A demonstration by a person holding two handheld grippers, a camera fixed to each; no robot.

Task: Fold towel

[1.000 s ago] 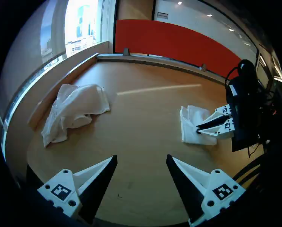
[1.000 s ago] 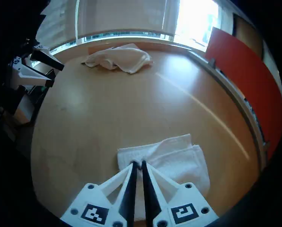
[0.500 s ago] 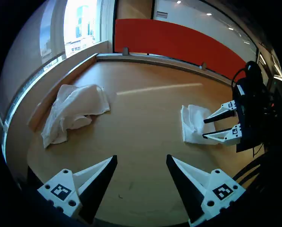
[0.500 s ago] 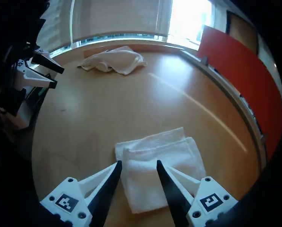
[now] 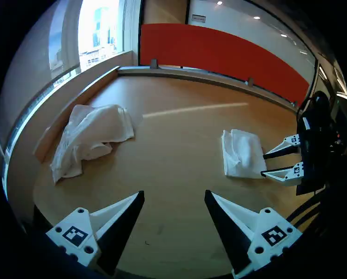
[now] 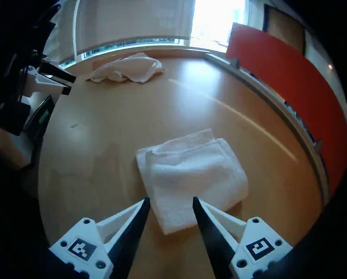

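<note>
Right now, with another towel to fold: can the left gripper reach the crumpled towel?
Probably yes: the left gripper is open, and bare table lies between it and the crumpled towel.

From the left gripper (image 5: 173, 192) we look low across the table (image 5: 183, 97) toward the far red panel (image 5: 220, 51), the folded towel (image 5: 241, 153) well off to our right. From the right gripper (image 6: 171, 199) we sit close over that towel, facing the window (image 6: 210, 18). Both views share the table, the folded towel and the crumpled towel (image 5: 92, 135).
</note>
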